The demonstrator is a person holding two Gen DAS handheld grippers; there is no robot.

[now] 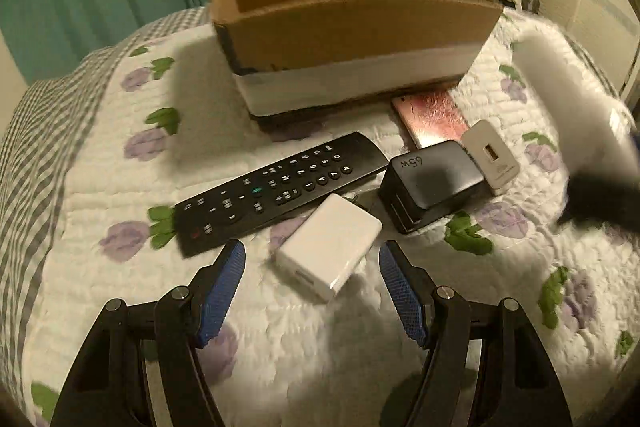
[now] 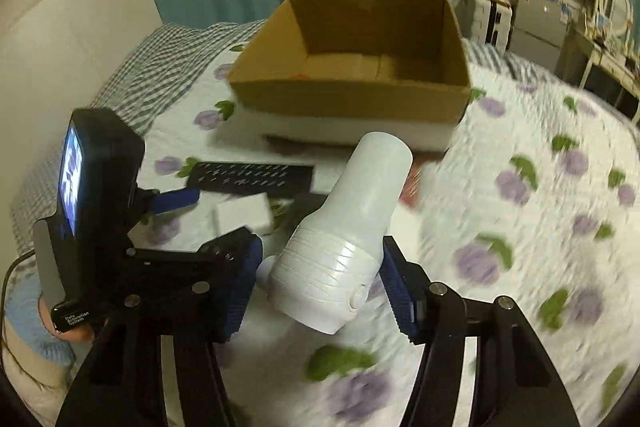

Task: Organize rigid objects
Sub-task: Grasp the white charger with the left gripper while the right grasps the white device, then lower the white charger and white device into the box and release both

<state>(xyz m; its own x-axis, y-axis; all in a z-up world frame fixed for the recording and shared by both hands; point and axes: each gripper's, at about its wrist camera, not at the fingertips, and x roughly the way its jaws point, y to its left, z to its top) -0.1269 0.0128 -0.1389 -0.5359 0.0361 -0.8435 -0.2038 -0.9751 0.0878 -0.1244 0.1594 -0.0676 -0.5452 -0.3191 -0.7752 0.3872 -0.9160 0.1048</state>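
Right gripper [image 2: 320,279], jaws clamping a white bottle [image 2: 352,227] above the bed [image 2: 520,227], before the box [image 2: 352,67]. Left gripper [image 1: 312,267], jaws wide and empty, flanking a white charger [image 1: 330,251] beside the remote [image 1: 280,187].

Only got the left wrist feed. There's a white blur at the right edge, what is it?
Observer: A white plastic torch-shaped object, clamped between the right tongs.
Operator: Anything in the brown cardboard box? I can't see its floor.
Observer: The brown cardboard box has a bare floor, apart from a small orange speck by the near wall.
Operator: Which end of the white thing points at the box?
Observer: Its smooth wide end. The ribbed end with the button sits between the blue pads.
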